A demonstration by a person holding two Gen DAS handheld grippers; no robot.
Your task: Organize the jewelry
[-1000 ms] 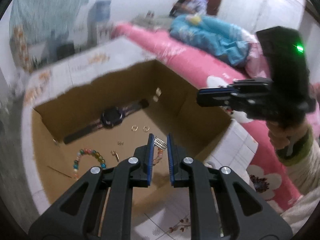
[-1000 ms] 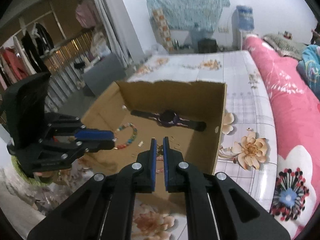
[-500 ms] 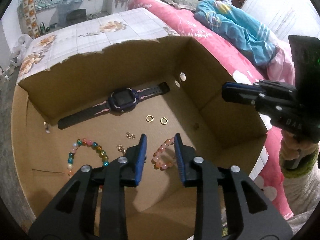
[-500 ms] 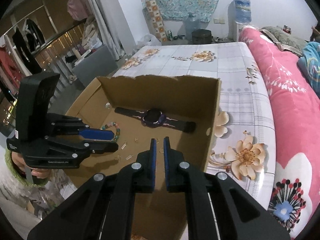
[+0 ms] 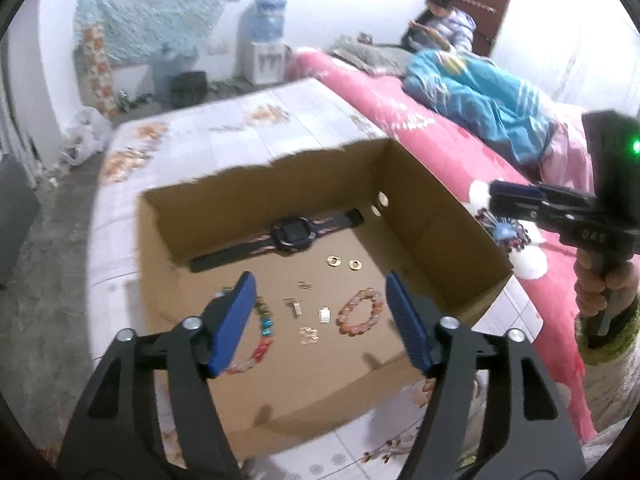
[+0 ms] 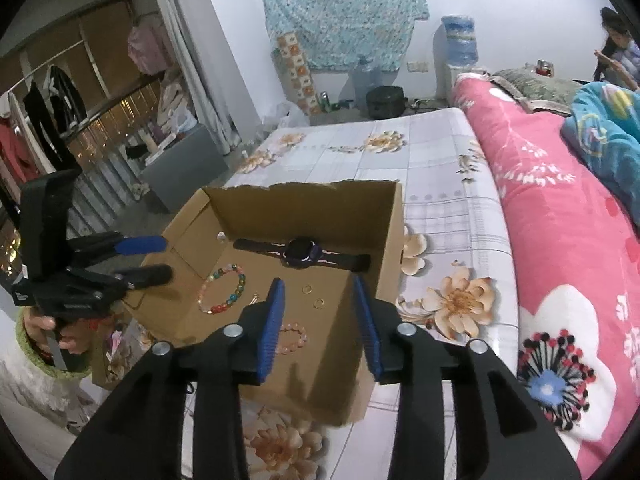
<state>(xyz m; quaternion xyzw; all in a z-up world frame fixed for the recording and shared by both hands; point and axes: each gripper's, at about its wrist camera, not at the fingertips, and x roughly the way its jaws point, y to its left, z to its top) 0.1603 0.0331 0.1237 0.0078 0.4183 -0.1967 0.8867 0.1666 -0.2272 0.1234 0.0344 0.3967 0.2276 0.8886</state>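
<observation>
Both the left gripper (image 5: 320,320) and right gripper (image 6: 320,320) hover wide open and empty over the cardboard box (image 5: 440,216); arranging looks done, or next needs a descent onto the pink bracelet (image 5: 360,312).

Brown cardboard box (image 5: 440,216), black watch (image 5: 290,236) with purple face, pink beaded bracelet (image 5: 360,312), multicoloured beaded bracelet (image 6: 224,288), gold rings (image 5: 343,262), blue-padded black fingers (image 5: 232,328), pink flowered quilt (image 6: 560,240), pale checked sheet printed with orange flowers (image 6: 448,208)
</observation>
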